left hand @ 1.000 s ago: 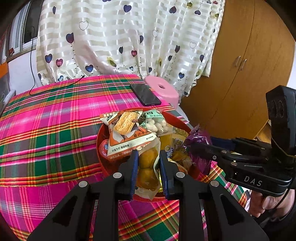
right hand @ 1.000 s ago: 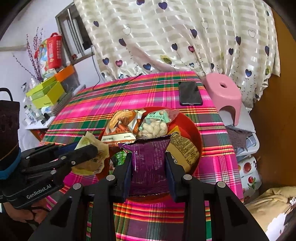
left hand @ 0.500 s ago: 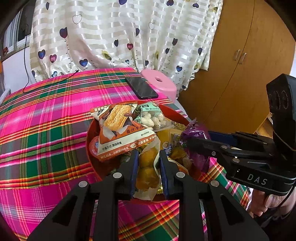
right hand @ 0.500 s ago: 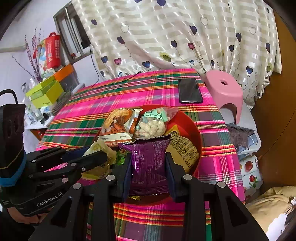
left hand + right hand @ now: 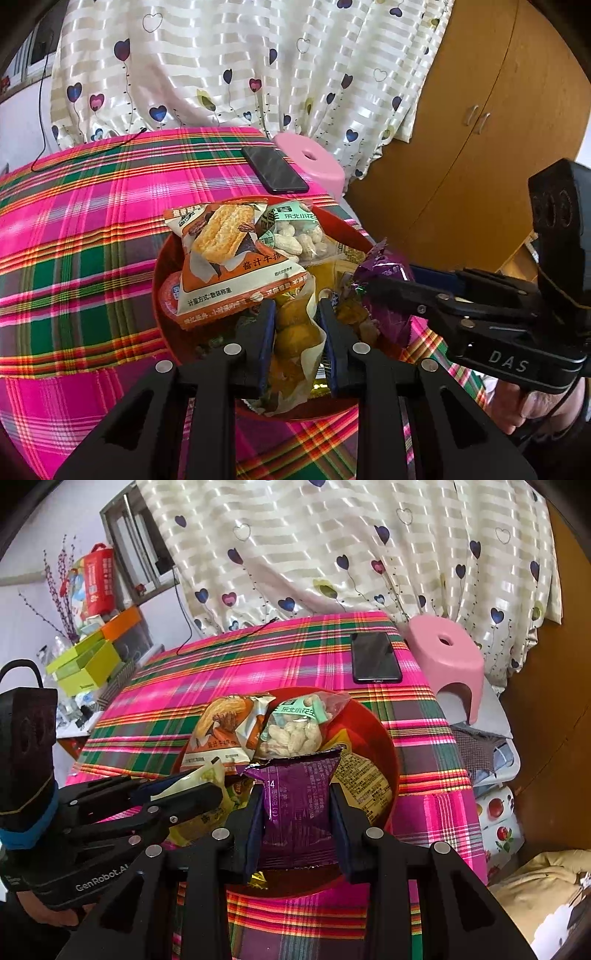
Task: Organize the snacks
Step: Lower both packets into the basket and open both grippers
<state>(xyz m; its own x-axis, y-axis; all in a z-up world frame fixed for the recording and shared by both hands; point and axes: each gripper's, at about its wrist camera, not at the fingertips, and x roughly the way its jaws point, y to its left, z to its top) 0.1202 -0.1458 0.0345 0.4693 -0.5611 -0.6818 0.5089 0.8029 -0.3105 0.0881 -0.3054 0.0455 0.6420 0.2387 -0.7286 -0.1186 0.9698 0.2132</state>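
Note:
A red bowl (image 5: 162, 266) on the plaid table holds several snack packs: an orange biscuit pack (image 5: 221, 258), a clear peanut bag (image 5: 299, 240) and others underneath. My left gripper (image 5: 295, 314) is shut on a clear pack of yellow snacks (image 5: 295, 332), low over the bowl's near side. My right gripper (image 5: 297, 794) is shut on a purple snack pack (image 5: 295, 797) above the bowl (image 5: 380, 734). Each gripper shows in the other's view: the right gripper (image 5: 373, 284) at the right, the left gripper (image 5: 207, 779) at the left with its yellow pack (image 5: 207, 775).
A black phone (image 5: 275, 170) lies on the plaid tablecloth (image 5: 74, 221) beyond the bowl. A pink stool (image 5: 447, 657) stands past the table's far corner, by a wooden cupboard (image 5: 480, 129). Green and orange boxes (image 5: 88, 657) sit on a shelf at the left. A hearts curtain hangs behind.
My left gripper has sunk and moved forward with the yellow pack, closer over the bowl. The right gripper and purple pack have stayed in place.

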